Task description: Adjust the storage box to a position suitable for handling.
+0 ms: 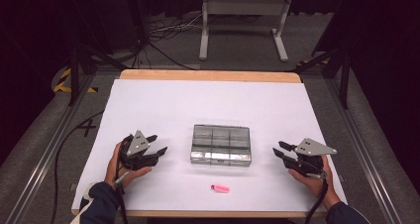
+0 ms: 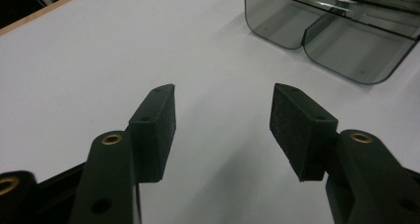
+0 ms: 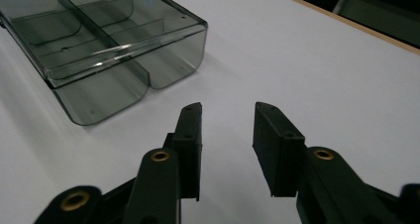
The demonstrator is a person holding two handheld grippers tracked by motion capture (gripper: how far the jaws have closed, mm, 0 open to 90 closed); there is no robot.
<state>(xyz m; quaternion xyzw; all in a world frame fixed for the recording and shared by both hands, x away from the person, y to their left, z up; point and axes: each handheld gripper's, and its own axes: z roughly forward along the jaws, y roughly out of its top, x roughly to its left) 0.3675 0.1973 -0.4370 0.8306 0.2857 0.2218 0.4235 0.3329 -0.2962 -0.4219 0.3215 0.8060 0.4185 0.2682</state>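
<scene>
Pink capsule-like item lies nearest the table's near edge, long axis across the table, between the hands and slightly nearer the right gripper; left gripper sits well apart. Both grippers' jaws stand spread, nothing between them. Smoky clear compartment box rests flat just beyond the pink item, midway between the grippers; visible compartments look empty.

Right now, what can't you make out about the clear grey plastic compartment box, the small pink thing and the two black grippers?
- Clear grey plastic compartment box: the top edge crops it in the left gripper view and the left edge in the right gripper view; contents unreadable through glare in the high view.
- Small pink thing: too small to identify.
- Left gripper, right gripper: far pads hidden.
</scene>
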